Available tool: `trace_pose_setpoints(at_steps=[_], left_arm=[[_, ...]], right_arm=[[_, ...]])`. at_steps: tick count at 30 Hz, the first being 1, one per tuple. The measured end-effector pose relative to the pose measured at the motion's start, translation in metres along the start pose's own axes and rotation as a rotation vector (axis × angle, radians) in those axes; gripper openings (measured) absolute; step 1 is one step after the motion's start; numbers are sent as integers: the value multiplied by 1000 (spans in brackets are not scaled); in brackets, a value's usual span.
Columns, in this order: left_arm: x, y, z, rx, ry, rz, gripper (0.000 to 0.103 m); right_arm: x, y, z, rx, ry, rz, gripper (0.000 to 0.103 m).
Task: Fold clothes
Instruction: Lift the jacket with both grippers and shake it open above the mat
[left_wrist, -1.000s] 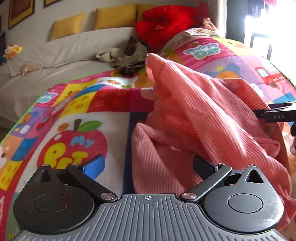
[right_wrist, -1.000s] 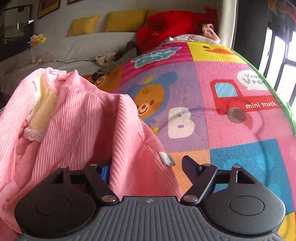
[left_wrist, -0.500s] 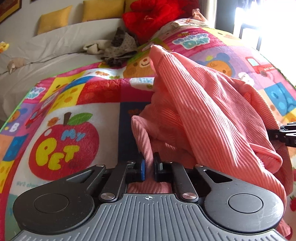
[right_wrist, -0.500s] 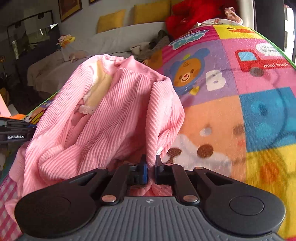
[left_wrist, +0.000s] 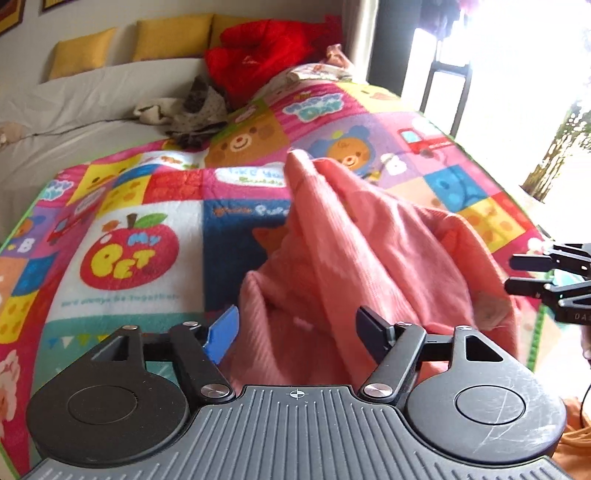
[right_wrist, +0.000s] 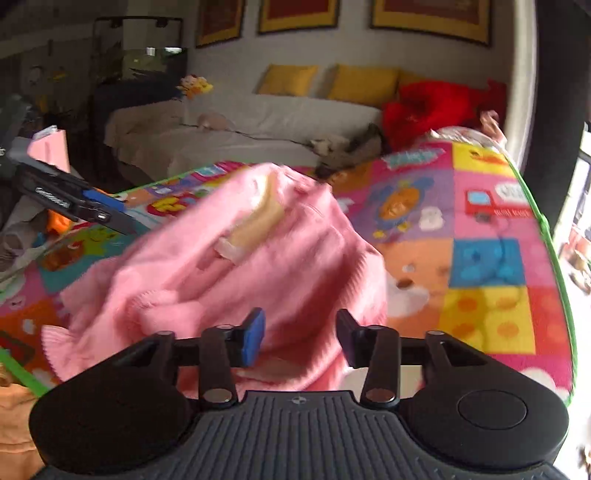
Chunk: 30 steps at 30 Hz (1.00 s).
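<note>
Pink ribbed garment (left_wrist: 369, 258) lies bunched in a loose heap on the patchwork play blanket (left_wrist: 155, 206), rising to a peak toward the far side; its cream inner label or lining (right_wrist: 258, 221) shows near the top in the right wrist view; a ruffled cuff (right_wrist: 55, 343) trails out at the near left edge of the heap in that view; left gripper (left_wrist: 297, 332) sits at the near edge of the heap, jaws apart and opening, blue pad (left_wrist: 221, 338) on one finger clear of the cloth, pink fabric lying in the gap between the fingers but not pinched; right gripper (right_wrist: 300, 341) likewise low at the near edge of the heap, jaws apart and opening, cloth in the gap and hanging loose, pads not pressing on it; each tool shows in the other's camera, the right one at the far right edge of the left view, the left one at the left edge of the right view, both just beside the heap; blanket shows an apple patch (left_wrist: 133, 254), bear faces, a small truck; beyond it a grey sofa or bed (left_wrist: 92, 96) with yellow cushions (left_wrist: 170, 37), a red plush heap (left_wrist: 266, 51), a small pile of dark and pale clothes (left_wrist: 188, 114); bright window (left_wrist: 517, 74) on the right; framed pictures (right_wrist: 295, 14) on the wall; frames blurred, fine detail of the garment cannot be told.
</note>
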<state>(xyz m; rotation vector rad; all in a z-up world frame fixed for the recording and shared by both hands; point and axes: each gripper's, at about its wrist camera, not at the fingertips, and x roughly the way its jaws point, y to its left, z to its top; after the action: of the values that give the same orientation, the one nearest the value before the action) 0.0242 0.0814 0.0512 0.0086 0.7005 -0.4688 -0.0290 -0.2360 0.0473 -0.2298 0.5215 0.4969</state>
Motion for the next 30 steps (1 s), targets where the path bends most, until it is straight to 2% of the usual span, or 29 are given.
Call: trace_pose_setpoints(at_steps=[1, 3, 5, 6, 7, 8, 9, 10, 11, 12, 14, 18, 21, 25, 28, 30], left_arm=[[2, -7, 3, 11, 2, -22, 83], [16, -20, 4, 37, 28, -40, 87], [35, -31, 1, 64, 66, -45, 86], [45, -37, 0, 78, 85, -47, 83], [54, -42, -1, 91, 104, -49, 74], [63, -46, -2, 102, 119, -47, 68], [70, -45, -2, 107, 122, -36, 51], [74, -43, 0, 109, 120, -26, 40], [77, -39, 2, 109, 114, -20, 21], [78, -33, 6, 104, 106, -19, 16], [78, -22, 16, 94, 78, -11, 12], [77, 12, 46, 64, -8, 62, 11], [80, 53, 70, 0, -76, 165, 10], [99, 113, 89, -82, -77, 297, 10], [119, 146, 89, -114, -41, 354, 8], [130, 165, 85, -149, -13, 359, 8]], right_arm=[[2, 9, 5, -28, 1, 52, 60], [16, 30, 10, -91, 34, 142, 62], [37, 50, 6, -163, 95, 186, 62], [47, 57, 4, -195, 122, 196, 62], [57, 60, 3, -220, 145, 189, 61], [66, 63, 2, -245, 168, 181, 47], [74, 63, 2, -262, 186, 169, 35], [78, 59, 6, -263, 193, 153, 18], [80, 51, 12, -252, 187, 145, 16], [80, 41, 19, -238, 167, 130, 15], [76, 18, 38, -199, 106, 72, 13], [73, -52, 79, -28, -25, -76, 12], [82, -117, 100, 89, -105, -270, 12], [105, -192, 92, 185, -97, -497, 11], [123, -229, 67, 254, -31, -585, 11], [131, -247, 47, 287, 16, -620, 11]])
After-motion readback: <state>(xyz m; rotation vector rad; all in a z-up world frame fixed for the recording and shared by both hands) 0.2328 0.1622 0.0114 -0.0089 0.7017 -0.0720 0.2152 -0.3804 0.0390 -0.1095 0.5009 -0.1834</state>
